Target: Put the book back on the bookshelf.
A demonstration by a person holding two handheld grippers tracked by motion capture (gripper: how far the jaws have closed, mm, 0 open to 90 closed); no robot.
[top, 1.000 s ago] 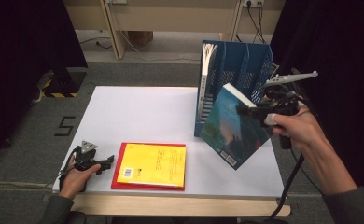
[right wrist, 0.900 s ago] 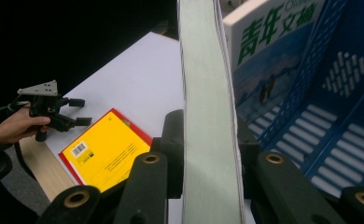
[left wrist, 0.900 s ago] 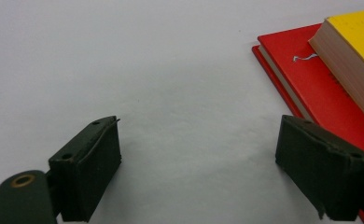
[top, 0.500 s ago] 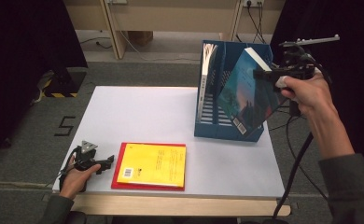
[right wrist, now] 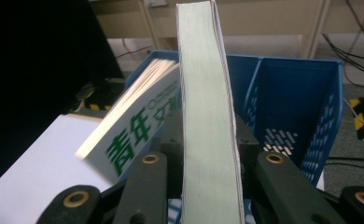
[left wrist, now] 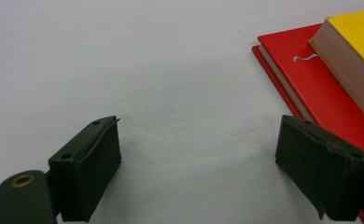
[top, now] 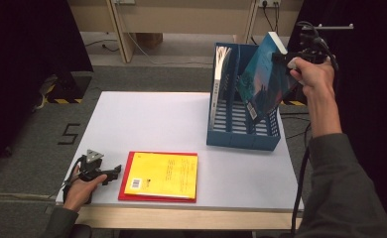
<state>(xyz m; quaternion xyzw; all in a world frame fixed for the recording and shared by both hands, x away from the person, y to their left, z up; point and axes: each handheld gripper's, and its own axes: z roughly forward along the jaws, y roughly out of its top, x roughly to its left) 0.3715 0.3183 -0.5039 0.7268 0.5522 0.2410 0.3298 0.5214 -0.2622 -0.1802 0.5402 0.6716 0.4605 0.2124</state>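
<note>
On the white tabletop (top: 147, 124) one book already stands in the blue rack (top: 243, 131). The right gripper (top: 300, 57) jaws pinch a teal book (top: 261, 82) above it, not yet slotted. Beside the left gripper (top: 109, 173), jaws spread empty, the yellow book (top: 161, 174) and red book (left wrist: 311, 70) wait

Table (top: 147, 124) white. File rack (top: 243, 136) blue with slotted walls. Held book (top: 261, 82): teal-blue cover, pale green page edge. Book in rack (right wrist: 138, 126): white cover, green characters. Flat pair: yellow book (top: 162, 174) on red book (left wrist: 320, 88). Gripper jaws black.
</note>
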